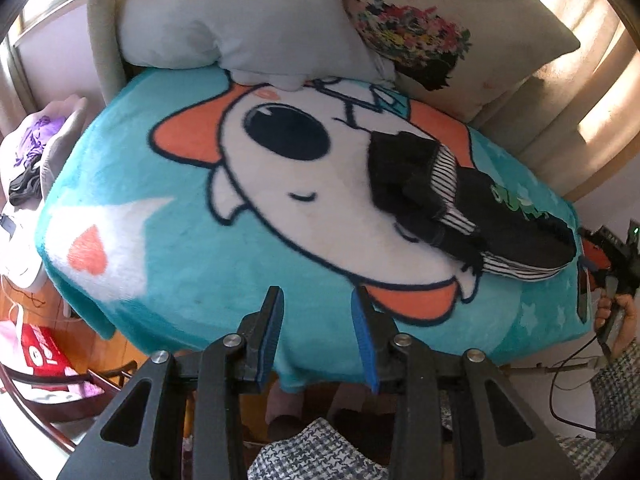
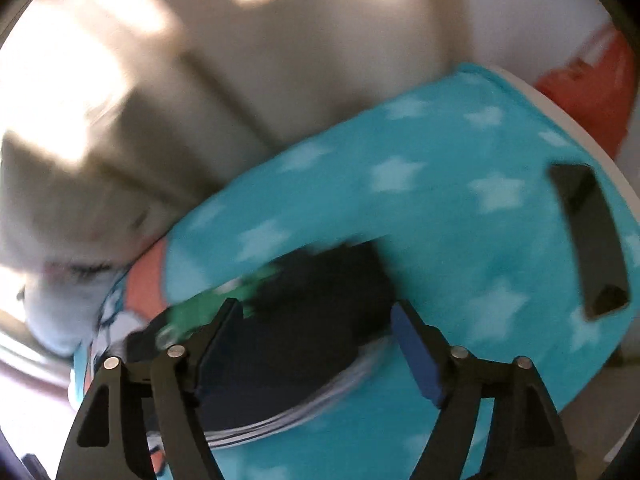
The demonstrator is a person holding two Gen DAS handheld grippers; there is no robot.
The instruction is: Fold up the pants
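Observation:
The black pants (image 1: 460,200), with striped lining and a green print, lie folded in a bundle on the teal cartoon blanket (image 1: 180,248), at the right. My left gripper (image 1: 318,300) is open and empty over the blanket's near edge, well left of the pants. My right gripper (image 2: 316,312) is open just above the pants (image 2: 304,344), which lie between its fingers; this view is blurred. The right gripper's body also shows at the far right of the left wrist view (image 1: 608,256), beside the blanket edge.
A grey pillow (image 1: 240,20) and a floral pillow (image 1: 440,32) lean on the beige headboard (image 1: 580,112). A black rectangular object (image 2: 588,240) lies on the blanket right of the pants. Clothes are heaped at the left (image 1: 36,152), and a red box (image 1: 44,352) sits on the floor.

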